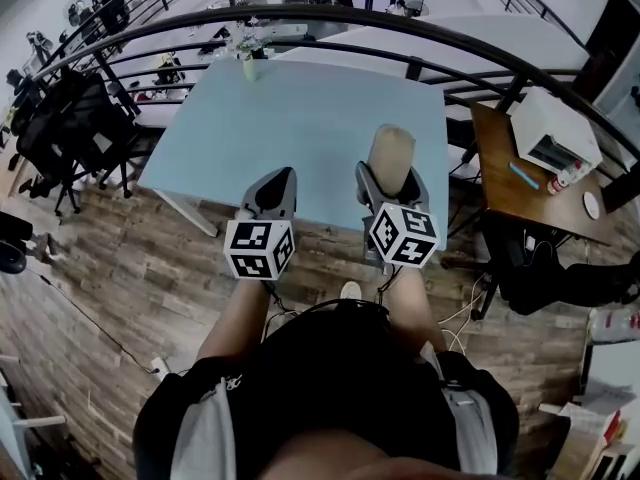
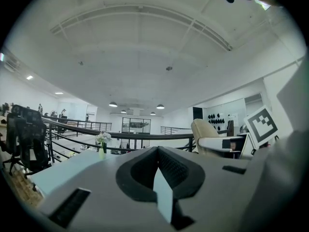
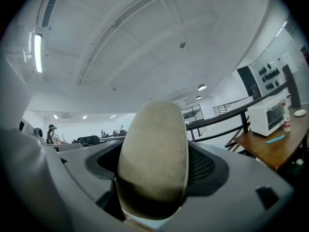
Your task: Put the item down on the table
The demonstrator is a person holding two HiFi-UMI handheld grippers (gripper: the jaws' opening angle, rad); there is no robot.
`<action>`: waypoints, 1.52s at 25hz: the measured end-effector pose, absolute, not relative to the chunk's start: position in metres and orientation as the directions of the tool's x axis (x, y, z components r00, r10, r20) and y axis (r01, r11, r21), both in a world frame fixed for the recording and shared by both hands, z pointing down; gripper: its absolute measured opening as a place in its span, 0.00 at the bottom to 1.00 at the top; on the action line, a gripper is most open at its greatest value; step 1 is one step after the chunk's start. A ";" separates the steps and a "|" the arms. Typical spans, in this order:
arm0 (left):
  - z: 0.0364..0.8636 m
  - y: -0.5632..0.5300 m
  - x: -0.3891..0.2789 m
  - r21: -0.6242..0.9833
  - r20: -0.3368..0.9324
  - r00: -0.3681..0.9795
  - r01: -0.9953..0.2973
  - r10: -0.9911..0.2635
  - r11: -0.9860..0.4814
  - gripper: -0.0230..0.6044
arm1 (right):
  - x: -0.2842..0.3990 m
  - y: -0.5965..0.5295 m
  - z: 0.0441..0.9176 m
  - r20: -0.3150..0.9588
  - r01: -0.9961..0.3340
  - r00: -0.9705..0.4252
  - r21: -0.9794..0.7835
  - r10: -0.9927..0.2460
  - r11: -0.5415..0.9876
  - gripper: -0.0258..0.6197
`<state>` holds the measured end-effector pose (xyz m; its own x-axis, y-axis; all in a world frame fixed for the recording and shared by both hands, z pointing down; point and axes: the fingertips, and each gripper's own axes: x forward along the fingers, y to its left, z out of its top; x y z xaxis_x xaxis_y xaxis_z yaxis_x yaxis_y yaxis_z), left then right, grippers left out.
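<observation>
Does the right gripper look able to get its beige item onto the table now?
Probably yes: the right gripper holds the beige item over bare table; only a vase stands at the far edge.

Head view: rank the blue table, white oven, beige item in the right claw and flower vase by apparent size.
1. blue table
2. white oven
3. beige item, held in the right claw. It is nearer the camera, so its rank against the oven is unsure.
4. flower vase
</observation>
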<state>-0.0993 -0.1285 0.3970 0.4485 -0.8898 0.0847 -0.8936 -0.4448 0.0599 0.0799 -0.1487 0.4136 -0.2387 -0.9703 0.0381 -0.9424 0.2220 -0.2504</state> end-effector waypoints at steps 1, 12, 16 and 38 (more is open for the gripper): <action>0.396 -0.138 -0.096 0.059 0.086 0.443 -0.896 -0.892 -0.440 0.06 | 0.084 -0.159 0.412 0.037 -0.943 -0.240 -0.247 -0.970 0.224 0.66; 0.395 -0.245 -0.039 0.077 0.094 0.411 -0.911 -0.907 -0.405 0.06 | 0.134 -0.269 0.415 0.056 -0.933 -0.287 -0.243 -0.956 0.266 0.66; 0.396 -0.271 -0.037 0.089 0.094 0.392 -0.919 -0.915 -0.385 0.06 | 0.134 -0.298 0.416 0.074 -0.929 -0.311 -0.232 -0.947 0.287 0.66; 0.419 -0.367 -0.083 0.123 0.168 0.414 -0.909 -0.895 -0.397 0.06 | 0.103 -0.399 0.505 0.294 -0.947 -0.266 -0.256 -0.918 0.193 0.66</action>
<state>-0.0826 -0.3668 0.4194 0.4136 -0.8948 0.1683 -0.9095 -0.3973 0.1227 0.1034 -0.3993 0.5055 -0.2663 -0.9180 0.2938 -0.9472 0.1928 -0.2561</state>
